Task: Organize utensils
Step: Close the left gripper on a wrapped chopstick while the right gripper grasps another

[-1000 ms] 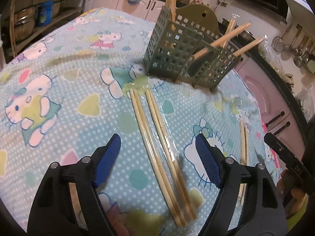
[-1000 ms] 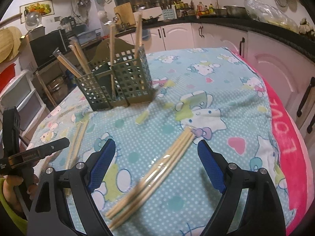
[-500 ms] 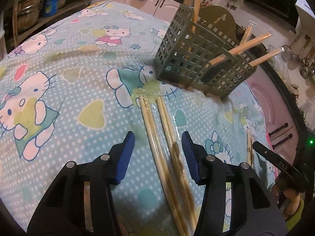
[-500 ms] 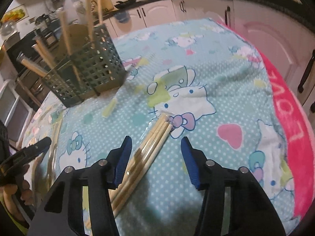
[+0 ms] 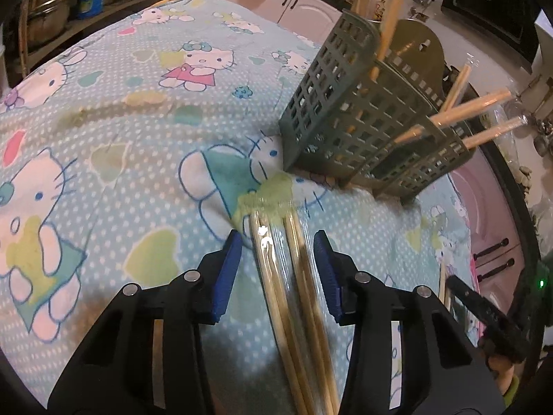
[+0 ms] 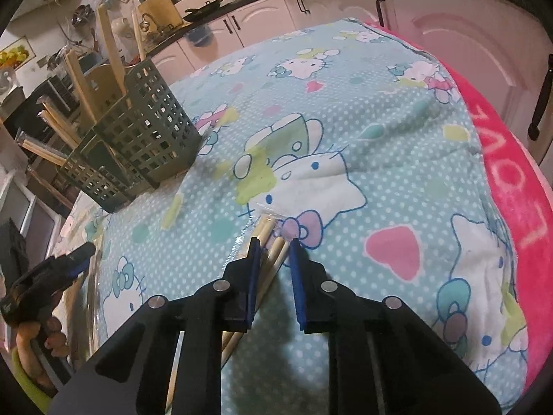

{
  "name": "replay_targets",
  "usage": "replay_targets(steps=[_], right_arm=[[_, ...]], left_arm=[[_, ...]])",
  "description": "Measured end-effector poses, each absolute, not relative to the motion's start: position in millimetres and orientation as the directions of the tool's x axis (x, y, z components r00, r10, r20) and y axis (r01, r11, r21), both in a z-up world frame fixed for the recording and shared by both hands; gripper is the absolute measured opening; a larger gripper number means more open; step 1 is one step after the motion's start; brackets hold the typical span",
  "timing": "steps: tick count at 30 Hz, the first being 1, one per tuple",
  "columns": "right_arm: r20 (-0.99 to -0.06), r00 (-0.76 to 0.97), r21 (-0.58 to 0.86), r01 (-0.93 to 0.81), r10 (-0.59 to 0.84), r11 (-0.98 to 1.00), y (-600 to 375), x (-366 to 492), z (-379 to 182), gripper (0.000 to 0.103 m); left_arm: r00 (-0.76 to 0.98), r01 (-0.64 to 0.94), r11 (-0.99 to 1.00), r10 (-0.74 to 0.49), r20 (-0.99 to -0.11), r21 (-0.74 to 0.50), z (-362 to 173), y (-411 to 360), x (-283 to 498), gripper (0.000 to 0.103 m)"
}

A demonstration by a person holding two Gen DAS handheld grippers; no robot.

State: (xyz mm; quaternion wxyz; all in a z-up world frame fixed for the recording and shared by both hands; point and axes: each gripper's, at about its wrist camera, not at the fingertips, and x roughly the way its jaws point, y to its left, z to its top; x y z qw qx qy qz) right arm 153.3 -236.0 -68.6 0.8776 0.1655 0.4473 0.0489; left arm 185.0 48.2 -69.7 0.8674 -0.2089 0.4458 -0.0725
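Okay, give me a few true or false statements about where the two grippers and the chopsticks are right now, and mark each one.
1. The left gripper straddles a wrapped chopstick pack lying on the blanket. True.
2. The right gripper hangs wide open above bare blanket. False: its blue pads sit close on either side of another chopstick bundle.
3. The green slotted holder already holds chopsticks. True.
4. The holder lies tipped over. False: it stands upright.
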Motion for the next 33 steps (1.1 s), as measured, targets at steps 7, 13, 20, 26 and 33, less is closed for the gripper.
replay_targets(steps=[7, 13, 20, 26, 33], right_arm=[[-0.770, 0.596, 0.339, 0.075, 0.230, 0.938, -245.6, 147.8, -67.5, 0.013], [-0.764, 0.601, 0.351, 0.083, 0.234, 0.933, -252.5, 140.6, -63.2, 0.008], [-0.753, 0.613, 0.354, 0.073, 0.239, 0.932, -254.6, 138.2, -56.0, 0.001], [-0.770, 0.584, 0.384, 0.102, 0.257, 0.918, -257.9, 143.7, -63.9, 0.002], [-0.787, 0.566, 0.366, 0.104, 0.248, 0.925, -249.1, 156.8, -66.1, 0.026]], left_arm=[[0.589, -0.072, 0.907, -0.296, -0.752, -0.414, -71.8, 54.4, 201.8, 0.022], [0.591, -0.099, 0.890, -0.307, -0.746, -0.444, -74.4, 66.0, 206.5, 0.006], [0.631, -0.068, 0.885, -0.319, -0.707, -0.460, -57.7, 66.1, 186.6, 0.005], [0.665, -0.026, 0.882, -0.337, -0.667, -0.471, -38.0, 67.7, 168.7, 0.005], [0.693, 0.024, 0.879, -0.357, -0.626, -0.475, -14.0, 61.7, 156.5, 0.004]])
